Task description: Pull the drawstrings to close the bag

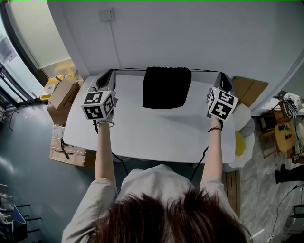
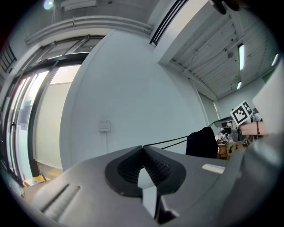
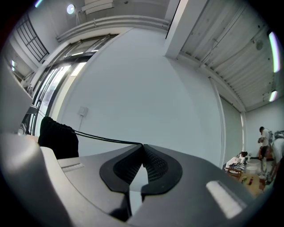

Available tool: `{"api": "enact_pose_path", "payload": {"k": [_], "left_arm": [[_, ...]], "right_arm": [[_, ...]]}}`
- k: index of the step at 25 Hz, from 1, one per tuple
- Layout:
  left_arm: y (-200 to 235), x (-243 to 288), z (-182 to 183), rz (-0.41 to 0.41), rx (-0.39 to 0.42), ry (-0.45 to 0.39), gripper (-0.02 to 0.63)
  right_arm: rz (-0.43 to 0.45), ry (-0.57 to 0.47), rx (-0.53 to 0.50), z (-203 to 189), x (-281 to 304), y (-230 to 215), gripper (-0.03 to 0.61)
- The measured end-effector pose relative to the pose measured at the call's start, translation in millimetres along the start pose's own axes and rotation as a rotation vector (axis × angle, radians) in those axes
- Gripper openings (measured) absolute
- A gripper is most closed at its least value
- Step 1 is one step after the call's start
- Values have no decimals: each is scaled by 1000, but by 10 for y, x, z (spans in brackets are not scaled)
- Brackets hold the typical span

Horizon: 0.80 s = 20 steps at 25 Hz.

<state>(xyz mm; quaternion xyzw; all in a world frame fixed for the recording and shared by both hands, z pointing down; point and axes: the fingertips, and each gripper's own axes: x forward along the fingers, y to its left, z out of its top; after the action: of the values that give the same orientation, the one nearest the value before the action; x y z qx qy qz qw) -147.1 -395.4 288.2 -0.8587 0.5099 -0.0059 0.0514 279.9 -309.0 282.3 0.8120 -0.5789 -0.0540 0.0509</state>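
Observation:
A black drawstring bag (image 1: 166, 88) lies at the far middle of the white table (image 1: 156, 133), its mouth gathered against the back edge. One thin black drawstring (image 1: 128, 70) runs taut from it to my left gripper (image 1: 112, 71), another drawstring (image 1: 204, 71) to my right gripper (image 1: 221, 73). In the left gripper view the left gripper (image 2: 143, 147) is shut on its drawstring (image 2: 168, 142), which leads right to the bag (image 2: 202, 142). In the right gripper view the right gripper (image 3: 142, 145) is shut on its drawstring (image 3: 106, 139), which leads left to the bag (image 3: 57, 137).
A pale wall with a socket (image 1: 107, 14) stands just behind the table. Cardboard boxes (image 1: 64, 92) sit on the floor at the left. A yellow object (image 1: 240, 142) and wooden furniture (image 1: 285, 135) are at the right. A person (image 3: 265, 142) stands far off.

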Motion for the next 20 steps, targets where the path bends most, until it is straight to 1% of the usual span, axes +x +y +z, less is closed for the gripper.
{"api": "enact_pose_path", "payload": {"k": [20], "left_arm": [[50, -2, -44, 27, -17, -3, 2]], "right_arm": [[-27, 4, 28, -45, 29, -80, 21]]}}
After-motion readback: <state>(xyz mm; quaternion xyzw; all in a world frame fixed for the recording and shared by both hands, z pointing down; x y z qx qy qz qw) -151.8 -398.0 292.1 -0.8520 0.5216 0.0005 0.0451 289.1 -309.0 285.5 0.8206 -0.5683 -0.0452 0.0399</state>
